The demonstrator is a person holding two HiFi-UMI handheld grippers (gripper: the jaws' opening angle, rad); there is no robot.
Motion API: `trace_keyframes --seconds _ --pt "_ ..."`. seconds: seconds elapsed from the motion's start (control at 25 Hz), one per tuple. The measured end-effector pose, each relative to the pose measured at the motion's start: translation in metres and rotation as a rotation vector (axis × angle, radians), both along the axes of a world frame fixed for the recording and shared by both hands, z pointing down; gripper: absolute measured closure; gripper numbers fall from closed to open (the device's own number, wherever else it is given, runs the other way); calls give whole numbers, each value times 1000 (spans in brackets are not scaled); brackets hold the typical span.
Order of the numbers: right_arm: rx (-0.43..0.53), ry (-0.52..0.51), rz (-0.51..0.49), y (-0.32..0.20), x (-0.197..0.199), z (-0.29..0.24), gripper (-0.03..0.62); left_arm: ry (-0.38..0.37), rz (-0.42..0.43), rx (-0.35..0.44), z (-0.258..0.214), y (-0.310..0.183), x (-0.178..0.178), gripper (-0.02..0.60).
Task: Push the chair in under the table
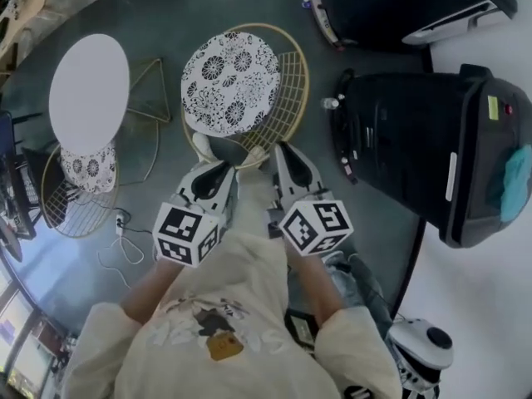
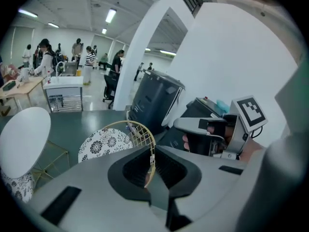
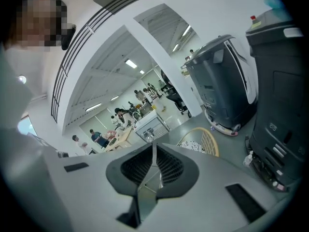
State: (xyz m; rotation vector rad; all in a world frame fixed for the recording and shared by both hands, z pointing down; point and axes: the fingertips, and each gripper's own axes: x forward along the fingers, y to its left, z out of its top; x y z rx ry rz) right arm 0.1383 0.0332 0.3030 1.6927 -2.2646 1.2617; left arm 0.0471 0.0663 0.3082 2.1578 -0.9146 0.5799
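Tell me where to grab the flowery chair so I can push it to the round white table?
Grab the chair by the thin top rim of its gold wire back, coming from behind, on the person's side. The rim is a slim bar that jaws can close round, and the seat's open front faces the white table. The left gripper is shut on it there.

Head view: from overhead, steeply down, close above the arms | left gripper view: along own jaws, across the room, hard against chair back | right gripper view: likewise, chair farther off | shared by all three – chair, dark machines
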Motion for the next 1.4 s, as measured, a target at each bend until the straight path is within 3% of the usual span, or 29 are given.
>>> trace_keyframes --seconds 0.08,0.2,0.4,0.6,1.0,1.4 --pt "-35 15 2 -1 11 15 583 -6 42 -30 17 1 13 565" --pt "-71 53 10 -9 29 38 583 13 99 -110 43 1 30 508" --pt "-131 96 14 -26 56 75 579 -13 151 -167 90 4 50 470" --pt "-199 102 14 -36 76 114 511 -31 170 -234 133 11 64 453" --pt "-327 134 20 -32 93 188 490 -59 221 -297 207 30 86 431" --pt "-386 204 47 -49 102 234 482 -95 304 -364 263 49 76 417"
